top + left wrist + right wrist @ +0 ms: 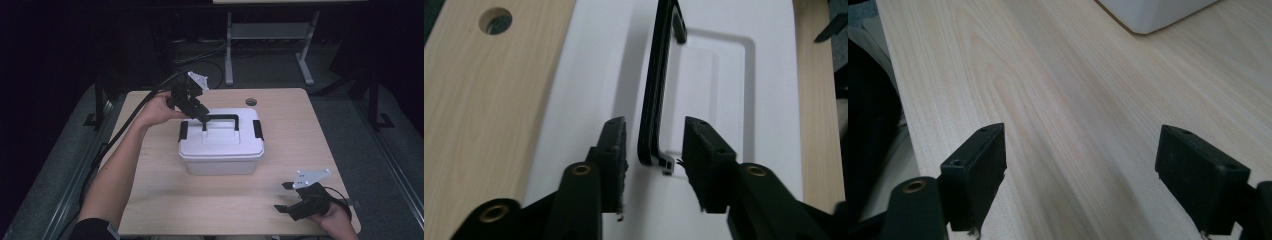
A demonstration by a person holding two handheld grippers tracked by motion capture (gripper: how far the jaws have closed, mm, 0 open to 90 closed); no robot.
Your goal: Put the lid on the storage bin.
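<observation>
A white lidded box (220, 150) stands mid-table, a black carry handle (222, 117) raised on its lid and a black latch (258, 129) at each end. My left gripper (202, 120) reaches down from the far left onto the handle's left end. In the left gripper view the handle (656, 75) runs up between the two pads, with a narrow gap showing on each side, so my left gripper (655, 150) is open around it. My right gripper (284, 196) rests open near the table's front right edge, with nothing between its fingers (1080, 175).
The light wooden table (165, 200) has a round cable hole (251, 102) behind the box. A corner of the box (1153, 12) appears far off in the right gripper view. Beyond the table stand a desk frame (270, 30) and cables on a dark floor.
</observation>
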